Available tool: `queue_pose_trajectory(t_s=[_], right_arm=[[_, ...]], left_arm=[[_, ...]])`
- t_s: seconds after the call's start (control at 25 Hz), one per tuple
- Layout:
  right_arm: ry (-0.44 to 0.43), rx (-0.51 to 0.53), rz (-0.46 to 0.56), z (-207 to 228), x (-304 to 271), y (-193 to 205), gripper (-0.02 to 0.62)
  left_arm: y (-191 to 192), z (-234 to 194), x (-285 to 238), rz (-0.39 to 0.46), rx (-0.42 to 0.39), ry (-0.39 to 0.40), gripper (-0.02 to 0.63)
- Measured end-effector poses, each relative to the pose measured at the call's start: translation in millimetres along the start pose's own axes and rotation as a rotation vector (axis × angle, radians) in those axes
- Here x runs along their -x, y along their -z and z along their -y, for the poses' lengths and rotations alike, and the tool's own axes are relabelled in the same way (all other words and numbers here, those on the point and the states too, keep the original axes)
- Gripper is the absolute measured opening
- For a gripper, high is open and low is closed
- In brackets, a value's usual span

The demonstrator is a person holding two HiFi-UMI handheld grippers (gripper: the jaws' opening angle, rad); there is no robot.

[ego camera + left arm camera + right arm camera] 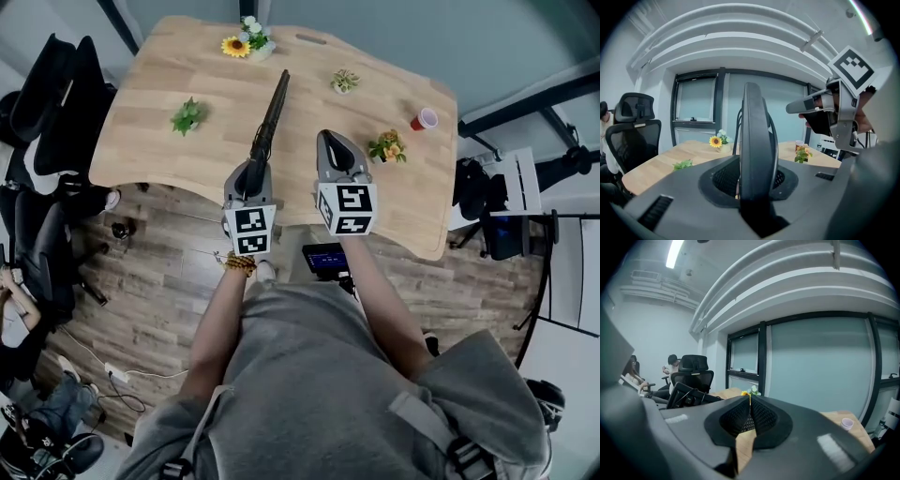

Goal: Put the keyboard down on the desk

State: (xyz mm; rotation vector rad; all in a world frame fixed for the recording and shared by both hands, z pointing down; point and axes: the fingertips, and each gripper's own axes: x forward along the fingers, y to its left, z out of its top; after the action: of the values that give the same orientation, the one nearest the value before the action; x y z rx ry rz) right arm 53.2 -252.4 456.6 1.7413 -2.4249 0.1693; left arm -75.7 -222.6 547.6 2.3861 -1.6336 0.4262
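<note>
Here the outstretched left gripper [255, 167] grips the edge-up keyboard [274, 108]; right gripper [330, 141] jaws clenched.

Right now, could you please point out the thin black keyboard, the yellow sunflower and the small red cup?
Thin black keyboard [270, 117], head view, middle of its upturned edge.
Yellow sunflower [234, 46], head view, centre of the bloom.
Small red cup [427, 117], head view, its pale mouth.

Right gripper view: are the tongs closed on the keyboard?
No, the right gripper has its tongs pressed together with nothing between them; the keyboard stands in the left gripper's tongs.
</note>
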Motion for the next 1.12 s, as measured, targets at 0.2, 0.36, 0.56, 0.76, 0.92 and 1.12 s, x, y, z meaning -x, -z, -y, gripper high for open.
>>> queue_pose_trajectory(t_s=[0.2,0.36,0.56,0.76,0.92,1.12], right_arm=[[-0.002,-0.014,-0.024,10,-14,8,0.017],[-0.014,-0.027,-0.04,14,-21,15,0.017],[-0.044,-0.048,-0.068,10,-29,24,0.017],[-0.078,-0.064,-0.087,0,-37,36,0.017],[-0.086,-0.065,-0.111,-2,-37,47,0.017],[-0.082,-0.068,-0.142,5,-36,61,0.017]], left_arm=[[0,8,-19,0.008,-0.053,0.015,0.109],[16,13,-29,0.003,-0.088,0.013,0.11],[51,13,-41,-0.063,-0.081,0.015,0.11],[82,13,-53,-0.127,-0.077,0.023,0.11],[112,13,-60,-0.2,-0.037,0.026,0.11],[146,8,-65,-0.244,-0.052,0.005,0.112]])
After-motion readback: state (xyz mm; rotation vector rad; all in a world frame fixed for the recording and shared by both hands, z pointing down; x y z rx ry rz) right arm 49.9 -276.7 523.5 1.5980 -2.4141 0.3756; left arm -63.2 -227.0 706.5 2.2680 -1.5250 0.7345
